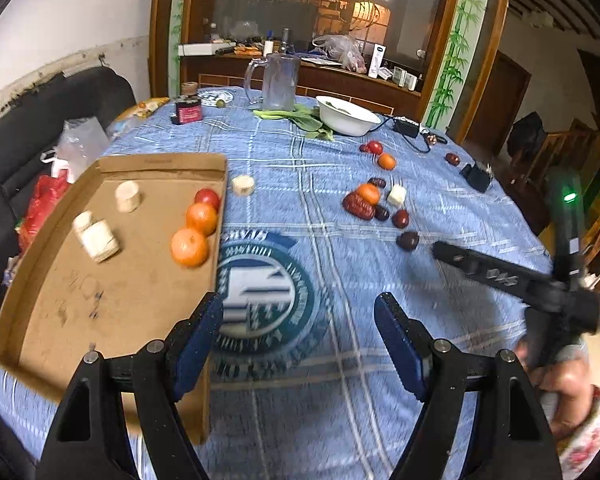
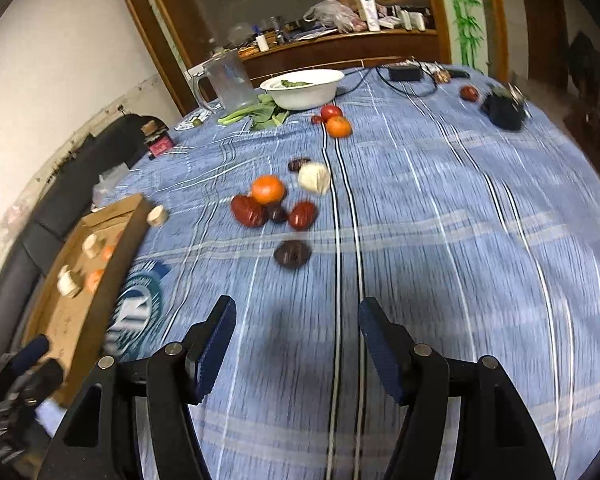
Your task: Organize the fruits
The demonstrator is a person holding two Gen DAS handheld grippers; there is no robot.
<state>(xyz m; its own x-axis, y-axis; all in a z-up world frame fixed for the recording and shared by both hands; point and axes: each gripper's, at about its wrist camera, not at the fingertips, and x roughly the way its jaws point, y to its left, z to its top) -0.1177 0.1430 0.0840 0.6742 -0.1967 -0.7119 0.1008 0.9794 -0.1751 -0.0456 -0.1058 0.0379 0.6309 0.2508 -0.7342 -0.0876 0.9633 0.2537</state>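
over checked cloth [image 2: 440, 240]: both tools spread, empty (left [image 1: 298, 316], right [image 2: 296, 320]); round oranges [image 1: 190, 247] in cardboard tray [image 1: 148, 162].

Far ahead of your jaws stood a glass pitcher [image 1: 276, 80], with a white bowl [image 1: 346, 114] to its right and leafy greens [image 1: 300, 118] lying between them. Left of the pitcher you had a dark jar [image 1: 188, 109]. A black adapter [image 1: 406, 125] sat right of the bowl.
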